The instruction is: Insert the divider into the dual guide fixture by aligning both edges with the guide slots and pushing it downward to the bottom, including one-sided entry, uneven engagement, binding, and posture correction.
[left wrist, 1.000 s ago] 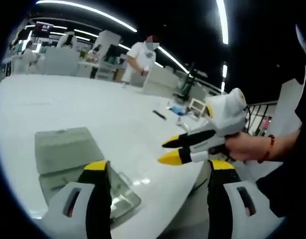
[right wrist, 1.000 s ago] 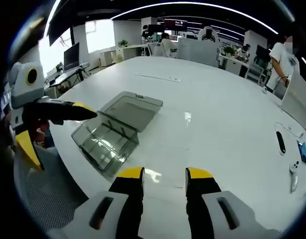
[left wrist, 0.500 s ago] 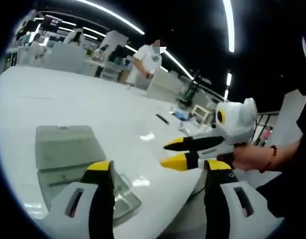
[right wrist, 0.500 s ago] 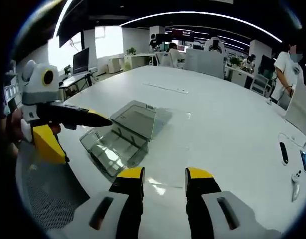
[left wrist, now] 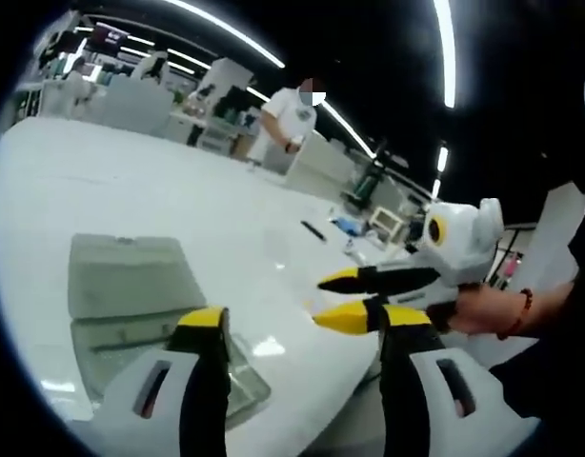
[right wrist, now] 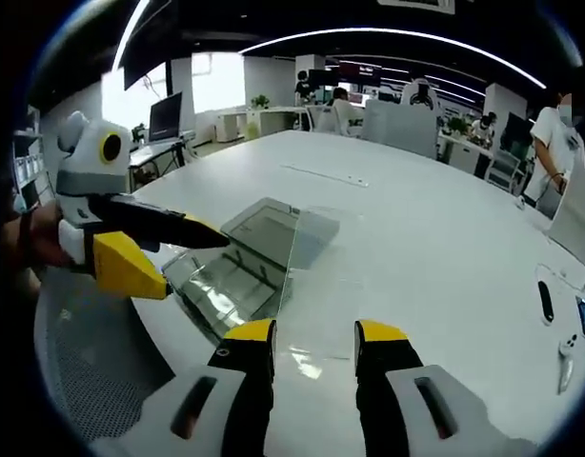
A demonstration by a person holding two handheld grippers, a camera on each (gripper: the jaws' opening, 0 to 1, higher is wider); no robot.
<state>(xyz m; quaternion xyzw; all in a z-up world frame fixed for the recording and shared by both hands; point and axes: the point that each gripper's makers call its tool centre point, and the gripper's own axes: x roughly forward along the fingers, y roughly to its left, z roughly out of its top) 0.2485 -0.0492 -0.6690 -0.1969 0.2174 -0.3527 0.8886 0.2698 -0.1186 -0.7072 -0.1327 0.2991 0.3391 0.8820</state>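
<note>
Right gripper view: left tool (right wrist: 178, 252) overlaps fixture (right wrist: 231, 271).

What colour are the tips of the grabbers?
Yellow, clearest on the right gripper in the right gripper view.

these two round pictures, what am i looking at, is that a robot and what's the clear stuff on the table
No robot: a person holds a two-jaw claw in each hand, and a fisheye camera rides on each. The left gripper view looks along the left claw; the right claw and the hand holding it come in from the right. The right gripper view looks along the right claw, with the left one at its left. On the white table lies a clear plastic fixture, near the edge. A clear sheet, probably the divider, lies tilted beside it. Both claws are open and hold nothing.
</note>
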